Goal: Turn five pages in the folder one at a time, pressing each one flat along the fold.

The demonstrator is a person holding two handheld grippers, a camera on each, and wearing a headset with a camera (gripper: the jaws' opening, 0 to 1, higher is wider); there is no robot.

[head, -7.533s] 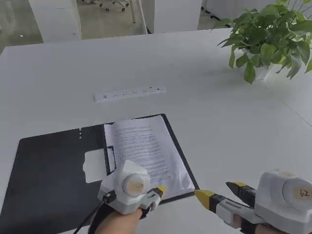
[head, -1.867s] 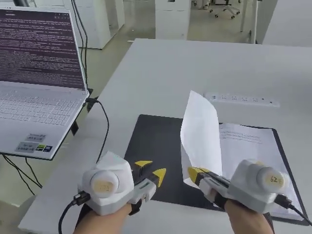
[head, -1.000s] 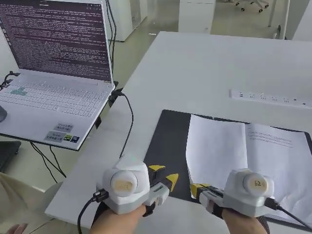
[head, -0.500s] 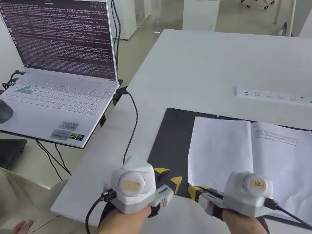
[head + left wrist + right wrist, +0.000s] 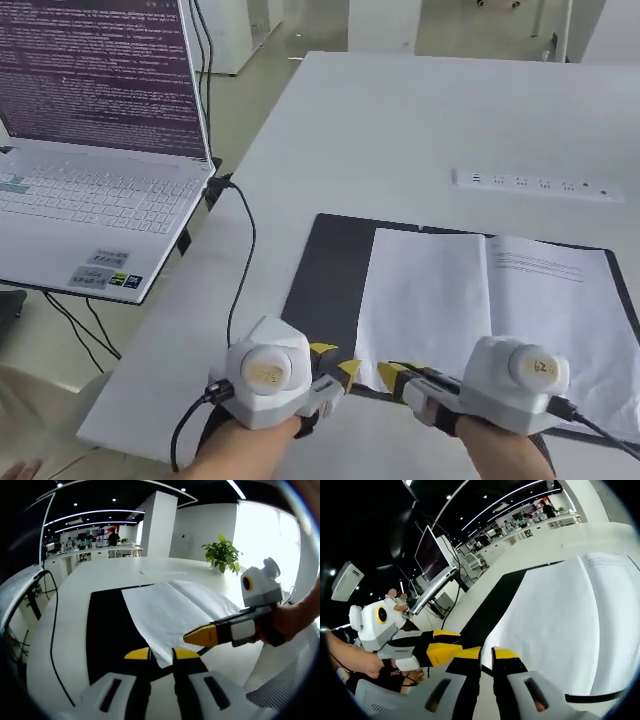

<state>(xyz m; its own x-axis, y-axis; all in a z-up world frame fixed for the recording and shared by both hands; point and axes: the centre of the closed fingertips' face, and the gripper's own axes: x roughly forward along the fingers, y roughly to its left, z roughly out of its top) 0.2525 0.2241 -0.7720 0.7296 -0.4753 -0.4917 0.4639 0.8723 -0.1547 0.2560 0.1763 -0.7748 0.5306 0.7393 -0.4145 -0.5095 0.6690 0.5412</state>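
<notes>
A black folder (image 5: 325,270) lies open on the white table. A turned page (image 5: 425,300), blank side up, lies flat over the folder's left half, and a printed page (image 5: 555,300) lies on the right. My right gripper (image 5: 392,372) sits at the turned page's near left corner, its jaws shut on the page (image 5: 560,620) edge. Just to its left, my left gripper (image 5: 335,360) hovers over the folder's near edge with its jaws a little apart and holding nothing. The left gripper view has the right gripper (image 5: 200,636) low over the page (image 5: 165,610).
An open laptop (image 5: 90,200) stands at the left on a lower surface, and its cable (image 5: 245,250) drapes over the table's left edge. A white power strip (image 5: 530,184) lies beyond the folder. A potted plant (image 5: 222,555) stands far across the table.
The page that stood upright in my right gripper has swung left and now lies flat. The right gripper came down with it. The left gripper has stayed beside it.
</notes>
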